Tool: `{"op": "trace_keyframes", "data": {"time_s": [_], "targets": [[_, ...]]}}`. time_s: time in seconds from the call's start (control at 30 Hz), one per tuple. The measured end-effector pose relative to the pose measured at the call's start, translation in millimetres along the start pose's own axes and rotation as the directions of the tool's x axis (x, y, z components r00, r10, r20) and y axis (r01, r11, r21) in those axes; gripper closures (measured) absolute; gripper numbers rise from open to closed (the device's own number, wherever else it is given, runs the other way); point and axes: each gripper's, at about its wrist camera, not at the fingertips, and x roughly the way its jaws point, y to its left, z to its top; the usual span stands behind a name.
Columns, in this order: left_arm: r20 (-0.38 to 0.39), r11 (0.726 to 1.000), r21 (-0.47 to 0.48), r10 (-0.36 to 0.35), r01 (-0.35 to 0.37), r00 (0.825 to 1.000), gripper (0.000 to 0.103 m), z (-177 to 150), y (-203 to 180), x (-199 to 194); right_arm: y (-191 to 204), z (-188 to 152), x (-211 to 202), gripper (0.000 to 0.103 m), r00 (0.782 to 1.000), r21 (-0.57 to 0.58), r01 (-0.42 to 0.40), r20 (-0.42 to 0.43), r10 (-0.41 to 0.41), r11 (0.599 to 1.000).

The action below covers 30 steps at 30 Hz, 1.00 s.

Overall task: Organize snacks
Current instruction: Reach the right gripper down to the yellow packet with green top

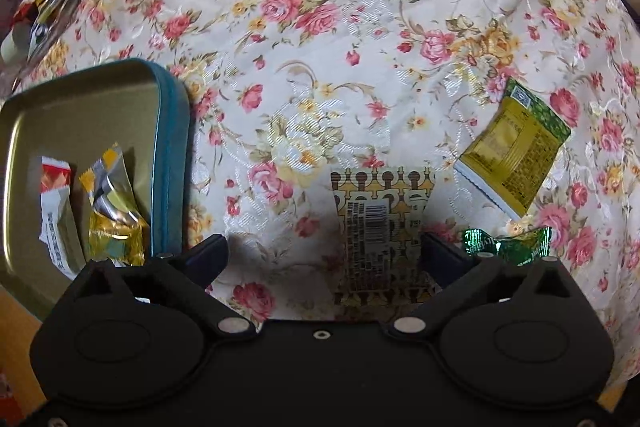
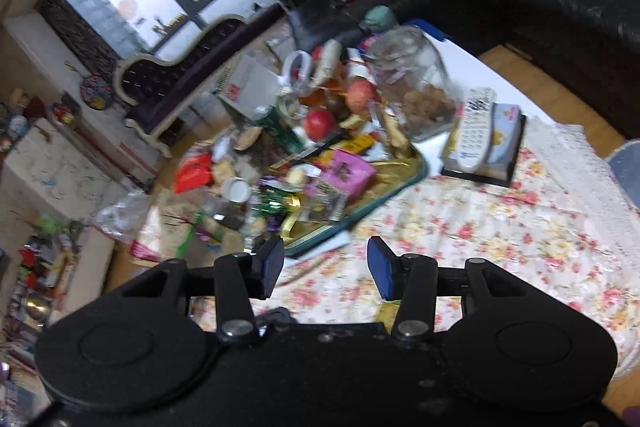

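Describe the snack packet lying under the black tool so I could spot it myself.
Start at the gold tin tray with a teal rim on the floral tablecloth. Right of it lies a long cream-and-gold patterned packet, barcode side up. Its neighbours are a green-and-yellow sachet and a shiny green wrapped candy.

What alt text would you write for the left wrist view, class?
The open left gripper points down over a patterned snack packet on a floral tablecloth. A gold tin at left holds wrapped snacks; a yellow-green sachet lies at right.

A patterned yellow snack packet (image 1: 380,227) lies flat, barcode up; a green-gold sachet (image 1: 512,147) beside it; two wrapped snacks (image 1: 112,203) in the tin (image 1: 80,99).
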Motion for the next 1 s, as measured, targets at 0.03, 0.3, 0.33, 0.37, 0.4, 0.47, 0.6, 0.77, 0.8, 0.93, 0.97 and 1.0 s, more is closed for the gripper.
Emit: {"op": "trace_keyframes", "data": {"time_s": [0.03, 0.3, 0.33, 0.37, 0.4, 0.47, 0.6, 0.77, 0.8, 0.93, 0.97, 1.0], "targets": [[-0.001, 1.000, 0.016, -0.007, 0.007, 1.000, 0.000, 2.1, 0.8, 0.6, -1.6, -0.4, 5.6, 0.053, 1.000, 0.008, 0.018, -0.010, -0.018, 1.000], [-0.040, 0.991, 0.046, -0.125, 0.127, 0.991, 0.000, 20.9, 20.7, 14.5, -3.3, -12.1, 49.2, 0.053, 0.987, -0.007, 0.129, -0.092, -0.129, 0.992], [-0.026, 0.990, 0.066, -0.121, 0.123, 0.992, 0.000, 19.5, 19.4, 13.1, -2.2, -14.4, 54.6, 0.053, 0.984, -0.017, 0.144, -0.099, -0.145, 0.989], [-0.021, 0.991, 0.071, -0.115, 0.117, 0.993, 0.000, 20.7, 18.5, 11.3, -0.9, -16.9, 60.7, 0.053, 0.981, -0.027, 0.160, -0.104, -0.162, 0.987], [-0.025, 0.991, 0.064, -0.114, 0.115, 0.993, 0.000, 21.8, 17.4, 10.3, 0.4, -19.5, 66.8, 0.053, 0.978, -0.036, 0.176, -0.108, -0.179, 0.984], [-0.027, 0.991, 0.057, -0.124, 0.125, 0.992, 0.000, 22.9, 16.7, 9.3, 3.0, -25.2, 79.0, 0.053, 0.970, -0.057, 0.206, -0.118, -0.211, 0.977], [-0.029, 0.990, 0.057, -0.126, 0.128, 0.992, 0.000, 23.1, 16.7, 11.2, 3.1, -37.9, 98.2, 0.054, 0.965, -0.060, 0.228, -0.121, -0.233, 0.972], [-0.046, 0.986, 0.093, -0.131, 0.135, 0.990, 0.001, 17.4, 18.0, 13.5, -2.9, -51.8, 107.2, 0.054, 0.932, -0.070, 0.351, -0.066, -0.355, 0.934], [-0.057, 0.986, 0.093, -0.132, 0.137, 0.990, 0.001, 17.5, 18.2, 14.4, -4.7, -53.1, 107.5, 0.054, 0.924, -0.060, 0.371, -0.078, -0.375, 0.927], [-0.085, 0.985, 0.082, -0.142, 0.149, 0.986, 0.006, 18.5, 23.2, 12.7, -7.7, -49.3, 105.9, 0.054, 0.906, -0.004, 0.400, -0.149, -0.396, 0.917], [-0.088, 0.985, 0.087, -0.142, 0.150, 0.986, 0.007, 19.5, 23.9, 14.5, -6.8, -47.9, 106.2, 0.054, 0.903, 0.005, 0.405, -0.158, -0.399, 0.914], [-0.090, 0.985, 0.087, -0.143, 0.151, 0.986, 0.007, 19.7, 24.9, 14.7, -5.7, -46.5, 107.1, 0.054, 0.901, 0.006, 0.408, -0.167, -0.402, 0.913]]}}
